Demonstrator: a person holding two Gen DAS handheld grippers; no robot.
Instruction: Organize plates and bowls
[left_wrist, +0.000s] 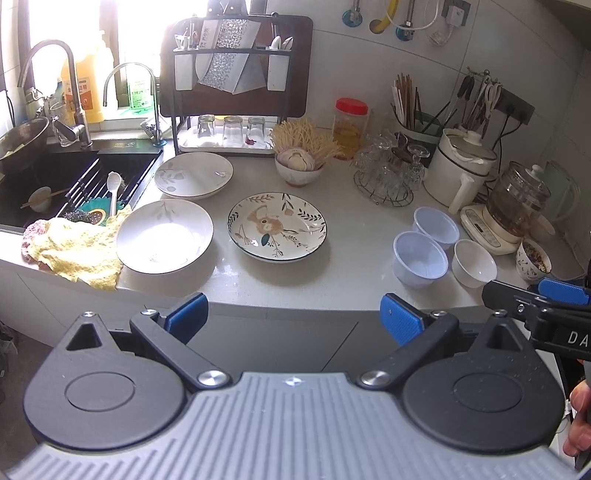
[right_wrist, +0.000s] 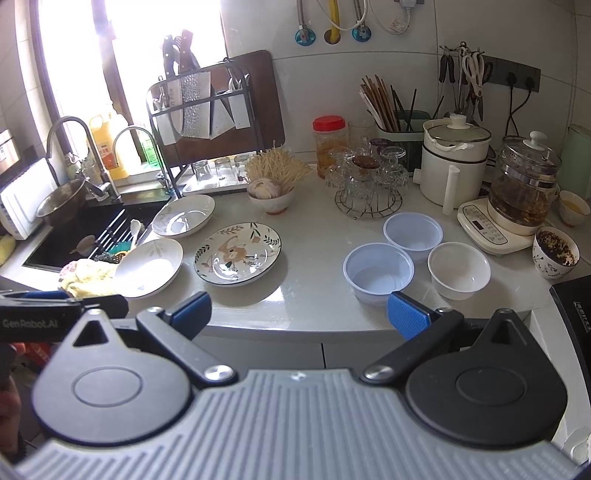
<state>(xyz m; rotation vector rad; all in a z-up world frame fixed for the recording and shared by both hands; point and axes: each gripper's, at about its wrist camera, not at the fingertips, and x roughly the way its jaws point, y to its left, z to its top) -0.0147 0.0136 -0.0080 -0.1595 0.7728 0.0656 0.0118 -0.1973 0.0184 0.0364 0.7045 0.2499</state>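
White plates (left_wrist: 164, 236): two; floral plate (left_wrist: 277, 227): one; bowls (left_wrist: 420, 259): three.

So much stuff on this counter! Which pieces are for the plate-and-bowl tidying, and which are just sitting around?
For the job:
- floral plate
- two white plates
- two bluish plastic bowls
- small white bowl

Probably just lying about:
- garlic bowl
- red-lidded jar
- glass kettle
- yellow cloth
- chopsticks holder
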